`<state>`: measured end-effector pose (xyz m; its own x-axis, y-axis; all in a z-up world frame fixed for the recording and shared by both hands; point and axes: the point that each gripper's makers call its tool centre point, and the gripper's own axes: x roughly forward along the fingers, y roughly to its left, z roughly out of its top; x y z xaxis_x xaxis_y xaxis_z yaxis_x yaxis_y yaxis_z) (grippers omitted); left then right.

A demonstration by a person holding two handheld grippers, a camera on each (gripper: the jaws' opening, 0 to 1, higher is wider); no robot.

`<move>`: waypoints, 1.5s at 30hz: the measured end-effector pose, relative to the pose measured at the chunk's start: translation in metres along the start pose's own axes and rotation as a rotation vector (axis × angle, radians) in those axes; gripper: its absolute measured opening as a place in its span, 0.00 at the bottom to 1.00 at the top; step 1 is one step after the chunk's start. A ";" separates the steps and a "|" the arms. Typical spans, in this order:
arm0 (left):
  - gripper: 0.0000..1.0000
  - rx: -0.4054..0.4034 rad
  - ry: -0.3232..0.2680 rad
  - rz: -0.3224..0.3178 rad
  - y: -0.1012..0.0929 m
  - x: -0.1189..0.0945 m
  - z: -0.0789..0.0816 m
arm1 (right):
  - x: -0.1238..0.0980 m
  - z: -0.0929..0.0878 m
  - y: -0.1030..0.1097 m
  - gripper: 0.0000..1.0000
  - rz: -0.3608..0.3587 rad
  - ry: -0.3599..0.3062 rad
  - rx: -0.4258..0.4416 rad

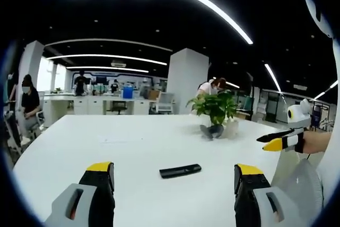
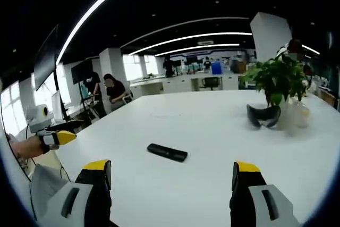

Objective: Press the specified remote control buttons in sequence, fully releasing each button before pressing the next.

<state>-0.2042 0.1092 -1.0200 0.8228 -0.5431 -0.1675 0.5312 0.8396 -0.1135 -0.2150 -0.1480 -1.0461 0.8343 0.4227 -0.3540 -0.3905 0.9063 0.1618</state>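
Remote control (image 1: 180,171) on table (image 1: 133,142) (untouched)

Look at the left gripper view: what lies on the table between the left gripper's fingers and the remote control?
Nothing. In the left gripper view, only bare white table separates the open left gripper from the black remote control, which lies flat ahead.
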 end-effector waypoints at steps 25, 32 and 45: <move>0.97 0.001 0.069 -0.039 0.015 0.039 -0.014 | 0.034 0.000 -0.001 0.94 0.021 0.064 -0.009; 0.97 0.005 0.075 -0.057 0.012 0.042 -0.015 | 0.030 0.000 0.003 0.93 0.018 0.068 -0.010; 0.97 0.021 0.129 -0.098 -0.002 0.045 -0.025 | 0.019 -0.002 0.000 0.92 -0.006 0.057 0.000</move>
<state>-0.1732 0.0833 -1.0520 0.7347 -0.6176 -0.2807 0.6131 0.7816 -0.1150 -0.2003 -0.1397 -1.0544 0.8132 0.4161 -0.4069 -0.3854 0.9089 0.1592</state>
